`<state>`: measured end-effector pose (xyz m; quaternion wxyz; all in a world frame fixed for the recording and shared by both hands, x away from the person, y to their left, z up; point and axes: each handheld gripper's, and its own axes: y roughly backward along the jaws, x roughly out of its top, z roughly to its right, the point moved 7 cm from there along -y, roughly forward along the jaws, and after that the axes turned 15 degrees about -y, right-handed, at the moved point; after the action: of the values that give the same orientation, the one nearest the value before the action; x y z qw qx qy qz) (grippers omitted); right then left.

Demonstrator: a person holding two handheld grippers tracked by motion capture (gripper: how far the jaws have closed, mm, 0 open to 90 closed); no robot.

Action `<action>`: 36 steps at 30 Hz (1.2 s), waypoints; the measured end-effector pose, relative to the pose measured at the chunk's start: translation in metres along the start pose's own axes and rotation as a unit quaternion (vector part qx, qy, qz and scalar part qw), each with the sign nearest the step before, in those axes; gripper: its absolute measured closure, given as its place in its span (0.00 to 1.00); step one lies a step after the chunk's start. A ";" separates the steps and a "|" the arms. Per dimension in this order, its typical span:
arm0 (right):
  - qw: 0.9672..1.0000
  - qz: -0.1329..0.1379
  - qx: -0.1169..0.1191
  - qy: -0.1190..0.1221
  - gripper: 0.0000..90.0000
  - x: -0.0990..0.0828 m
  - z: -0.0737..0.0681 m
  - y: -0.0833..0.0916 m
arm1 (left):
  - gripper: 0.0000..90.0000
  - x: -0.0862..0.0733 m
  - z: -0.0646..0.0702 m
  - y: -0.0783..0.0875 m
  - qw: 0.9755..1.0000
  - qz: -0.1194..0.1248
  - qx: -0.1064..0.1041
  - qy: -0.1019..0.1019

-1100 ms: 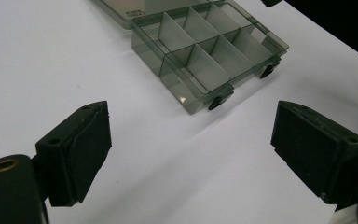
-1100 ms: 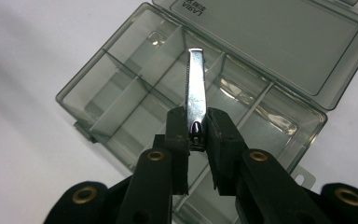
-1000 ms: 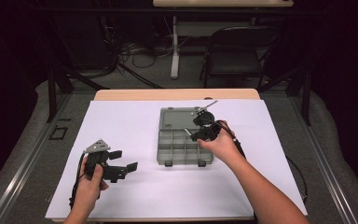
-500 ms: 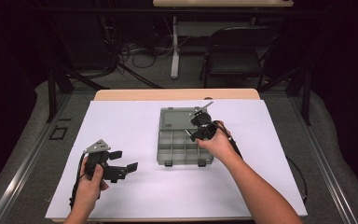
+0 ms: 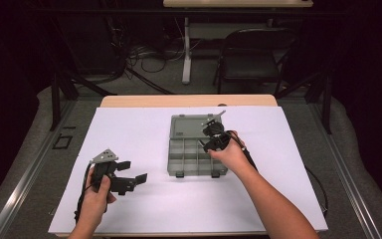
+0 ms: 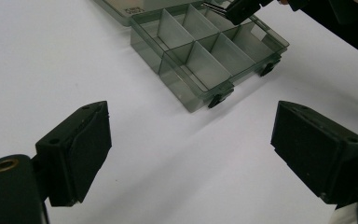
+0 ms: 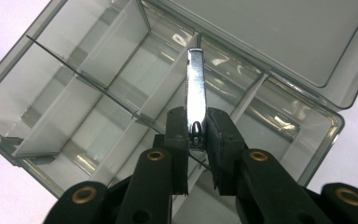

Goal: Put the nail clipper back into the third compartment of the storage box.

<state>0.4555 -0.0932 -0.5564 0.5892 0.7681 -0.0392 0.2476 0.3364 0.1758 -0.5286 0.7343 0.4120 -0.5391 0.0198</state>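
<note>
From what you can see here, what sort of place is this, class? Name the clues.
Probably a lab or workshop set up for recording: a table covered in white, loose cables on the floor behind it, a folding chair, and dark surroundings.

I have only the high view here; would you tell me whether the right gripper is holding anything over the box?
Observer: Yes. In the right gripper view, the right gripper is shut on a shiny metal piece, seemingly a nail clipper, pinched at its rivet end.
Operator: Thank you. Where does its free end point?
Observer: It points toward the open lid and lies over a divider between two compartments of the box.
Operator: Is anything in the compartments already?
Observer: In the left gripper view, the compartments in sight look empty; I see only the clear dividers and the pale bottom.
</note>
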 end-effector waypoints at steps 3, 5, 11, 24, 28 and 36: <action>1.000 0.002 0.000 -0.003 0.88 0.000 0.000 -0.001 | 0.13 0.000 0.000 0.000 1.000 0.000 0.000 -0.001; 1.000 0.006 0.001 -0.004 0.88 0.000 0.000 -0.001 | 0.13 0.000 0.000 0.000 1.000 0.000 0.000 0.000; 1.000 0.013 0.002 0.000 0.88 0.001 0.000 -0.001 | 0.13 0.000 0.000 0.000 1.000 0.000 0.000 0.000; 0.998 0.065 0.011 0.014 0.53 0.007 -0.004 0.006 | 0.13 0.000 0.000 0.000 1.000 -0.001 0.000 0.001; 0.996 0.079 0.009 0.028 0.46 0.008 -0.004 0.007 | 0.13 -0.001 -0.001 0.000 1.000 -0.002 0.000 0.000; 0.996 0.082 0.010 0.043 0.41 0.006 -0.006 0.010 | 0.13 -0.001 -0.001 0.000 1.000 0.000 0.001 0.003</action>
<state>0.4550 -0.0893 -0.5438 0.5606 0.7565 -0.0745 0.3284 0.3369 0.1764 -0.5293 0.7355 0.4127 -0.5370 0.0210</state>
